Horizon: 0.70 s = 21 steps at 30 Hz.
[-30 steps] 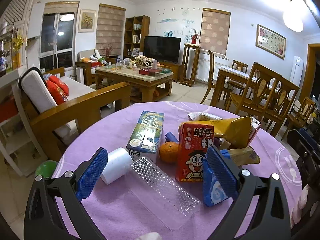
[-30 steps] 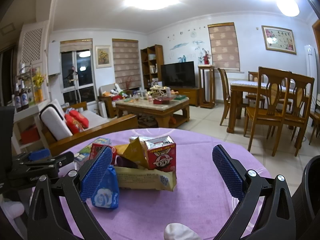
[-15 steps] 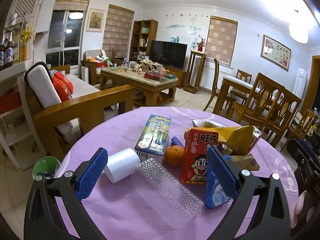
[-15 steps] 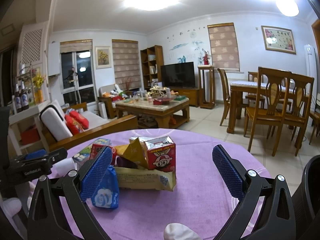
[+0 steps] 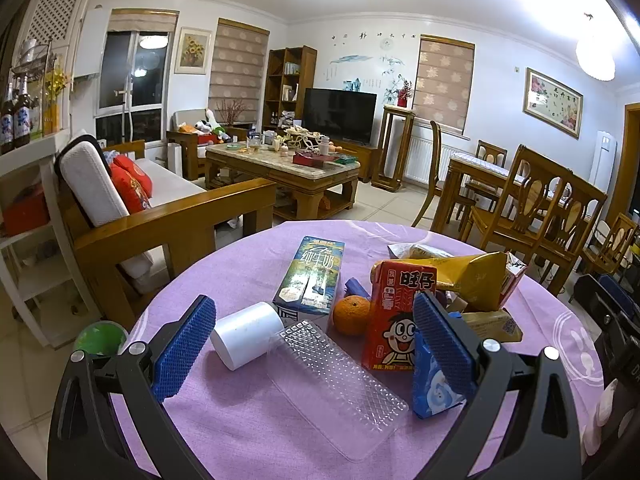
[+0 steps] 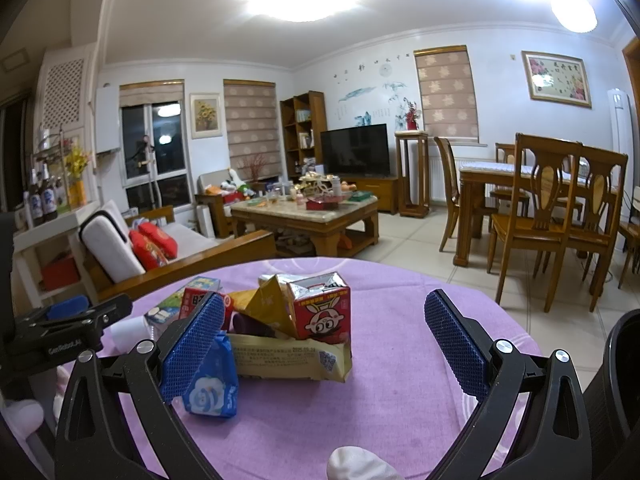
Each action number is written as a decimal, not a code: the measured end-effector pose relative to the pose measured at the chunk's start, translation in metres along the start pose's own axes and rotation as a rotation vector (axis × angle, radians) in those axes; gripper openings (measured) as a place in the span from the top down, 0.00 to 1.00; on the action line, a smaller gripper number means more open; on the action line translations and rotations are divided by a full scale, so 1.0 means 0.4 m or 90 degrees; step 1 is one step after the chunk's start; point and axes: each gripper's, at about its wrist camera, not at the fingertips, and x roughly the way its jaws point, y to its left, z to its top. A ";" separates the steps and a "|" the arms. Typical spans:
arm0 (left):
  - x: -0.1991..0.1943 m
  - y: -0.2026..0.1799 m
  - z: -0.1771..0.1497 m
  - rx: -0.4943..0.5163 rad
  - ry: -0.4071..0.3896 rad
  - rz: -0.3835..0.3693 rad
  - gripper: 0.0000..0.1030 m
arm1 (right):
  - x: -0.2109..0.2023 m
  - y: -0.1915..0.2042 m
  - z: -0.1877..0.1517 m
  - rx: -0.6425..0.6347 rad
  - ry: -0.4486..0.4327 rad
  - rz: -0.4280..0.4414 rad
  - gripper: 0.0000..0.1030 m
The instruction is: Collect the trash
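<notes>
Two grippers hover above the counter (image 5: 248,432), which carries a purple cloth, and neither holds anything. The left gripper (image 5: 308,350) has its fingers spread wide; between them, in the left wrist view, lie a white roll (image 5: 246,334) at near left and a clear plastic tray (image 5: 340,384) at near centre. The right gripper (image 6: 324,344) is likewise released and empty.

Trash location: all items sit in a loose cluster on the counter.
- Far left: a blue-green milk carton (image 5: 314,276), lying flat.
- Centre: an orange (image 5: 352,314), touching a red drink carton (image 5: 394,316).
- Near right: a blue tissue pack (image 6: 210,386).
- Right: a yellow wrapper (image 6: 288,356), with a red juice box (image 6: 320,308) resting on it.

Step in hand, as judged: approach and selection, before any first grasp. A dark bin rim (image 6: 618,380) shows at the right edge of the right wrist view and is the probable receptacle.

Next move, as judged: lower one gripper over a single item, centre it between the fingers, then close. The tray is thin and flat, so an edge grasp is probably needed.
</notes>
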 end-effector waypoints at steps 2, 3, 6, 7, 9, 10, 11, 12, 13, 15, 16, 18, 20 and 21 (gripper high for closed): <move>0.000 0.001 0.001 0.000 -0.001 0.000 0.05 | 0.000 0.000 0.000 0.000 0.000 0.000 0.04; -0.001 0.000 0.002 0.000 -0.001 0.000 0.05 | -0.002 -0.003 0.000 0.000 0.000 0.000 0.04; -0.002 -0.002 0.001 0.003 -0.004 0.001 0.05 | -0.001 -0.001 0.000 0.001 0.000 0.000 0.04; -0.001 0.000 0.002 0.004 -0.005 0.001 0.05 | -0.002 -0.002 0.000 0.001 0.000 0.000 0.04; -0.001 -0.001 0.002 0.006 -0.005 0.002 0.05 | -0.002 -0.003 -0.001 0.001 0.000 0.000 0.04; 0.000 -0.002 0.002 0.006 -0.005 0.003 0.05 | -0.002 -0.003 -0.001 0.001 0.000 0.000 0.04; 0.000 -0.001 0.002 0.005 -0.005 0.002 0.05 | -0.003 -0.003 -0.001 0.001 0.000 0.000 0.04; 0.000 -0.001 0.002 0.005 -0.005 0.002 0.05 | -0.002 -0.003 -0.001 0.001 0.000 0.000 0.04; -0.001 -0.001 0.001 0.005 -0.005 0.002 0.05 | -0.002 -0.003 -0.001 0.001 0.001 0.000 0.04; -0.001 -0.001 0.001 0.005 -0.005 0.002 0.05 | -0.002 -0.003 -0.001 0.001 0.000 0.000 0.04; -0.001 -0.001 0.002 0.005 -0.006 0.002 0.05 | 0.000 -0.001 0.000 0.001 0.000 0.000 0.04; -0.001 -0.002 0.002 0.006 -0.006 0.002 0.05 | -0.003 -0.004 -0.001 0.001 0.000 0.000 0.04; -0.001 -0.002 0.002 0.006 -0.006 0.001 0.05 | 0.000 -0.001 0.000 0.002 0.000 0.000 0.04; -0.001 -0.001 0.003 0.006 -0.006 0.002 0.05 | 0.000 -0.001 0.000 0.002 0.000 0.000 0.04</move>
